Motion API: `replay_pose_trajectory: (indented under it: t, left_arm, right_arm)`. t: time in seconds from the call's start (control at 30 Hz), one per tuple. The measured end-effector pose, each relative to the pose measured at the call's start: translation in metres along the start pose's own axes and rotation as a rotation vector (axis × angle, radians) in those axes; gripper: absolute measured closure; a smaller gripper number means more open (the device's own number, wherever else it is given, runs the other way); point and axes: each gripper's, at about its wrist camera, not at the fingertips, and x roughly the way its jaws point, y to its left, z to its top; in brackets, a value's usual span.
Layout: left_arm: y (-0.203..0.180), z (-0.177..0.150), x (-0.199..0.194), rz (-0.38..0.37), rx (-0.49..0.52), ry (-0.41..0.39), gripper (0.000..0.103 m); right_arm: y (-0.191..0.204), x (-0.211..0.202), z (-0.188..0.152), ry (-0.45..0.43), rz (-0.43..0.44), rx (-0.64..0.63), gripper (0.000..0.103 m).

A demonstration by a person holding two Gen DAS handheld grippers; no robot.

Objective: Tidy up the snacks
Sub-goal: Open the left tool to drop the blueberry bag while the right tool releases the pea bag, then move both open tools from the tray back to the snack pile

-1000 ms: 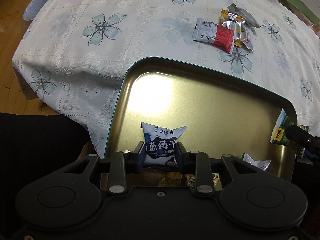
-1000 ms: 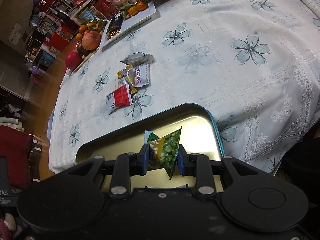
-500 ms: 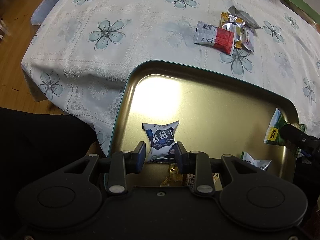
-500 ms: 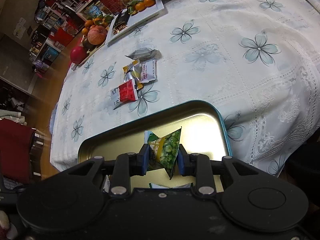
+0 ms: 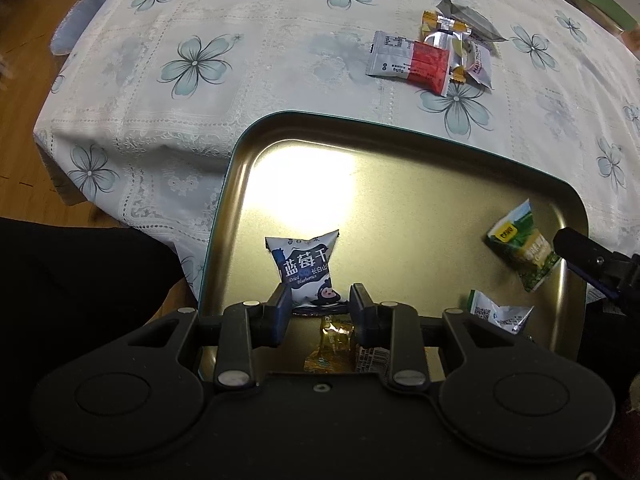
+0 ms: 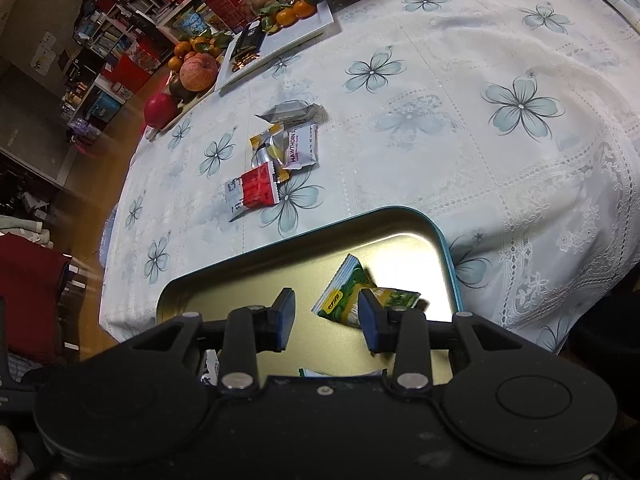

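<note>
A gold tray (image 5: 400,184) with a teal rim sits at the table's near edge; it also shows in the right wrist view (image 6: 280,276). My left gripper (image 5: 320,304) is open above the tray, with a blue-and-white blueberry packet (image 5: 306,268) lying free just beyond its fingertips. My right gripper (image 6: 328,314) is open; a green pea packet (image 6: 352,300) lies on the tray between and beyond its fingers, and also shows in the left wrist view (image 5: 520,250). A gold candy (image 5: 334,340) and a white-green packet (image 5: 496,314) lie in the tray.
A cluster of loose snacks lies on the flowered tablecloth beyond the tray: a red-and-white packet (image 6: 252,190), a hawthorn packet (image 6: 302,148), a silver packet (image 6: 292,111). Fruit (image 6: 198,72) and a white platter (image 6: 296,28) stand at the far edge.
Both grippers have opened. The blueberry packet has left the left jaws and the pea packet has dropped from the right jaws onto the tray. Both grippers pulled back slightly.
</note>
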Motion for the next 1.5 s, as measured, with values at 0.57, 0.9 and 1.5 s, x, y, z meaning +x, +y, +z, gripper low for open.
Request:
replay_pose_trajectory:
  t: [0.57, 0.9, 1.5]
  left_arm:
    - [-0.001, 0.0, 0.003, -0.034, 0.026, 0.039, 0.063]
    - [-0.006, 0.001, 0.005, -0.057, 0.074, 0.089, 0.063]
    - [-0.024, 0.047, -0.01, -0.046, 0.198, 0.082, 0.063]
  right_arm:
    - [-0.001, 0.001, -0.004, 0.039, -0.042, -0.009, 0.061]
    - [0.007, -0.004, -0.005, 0.093, -0.056, -0.046, 0.058]
    - [0.033, 0.0, 0.016, 0.401, -0.062, -0.16, 0.053]
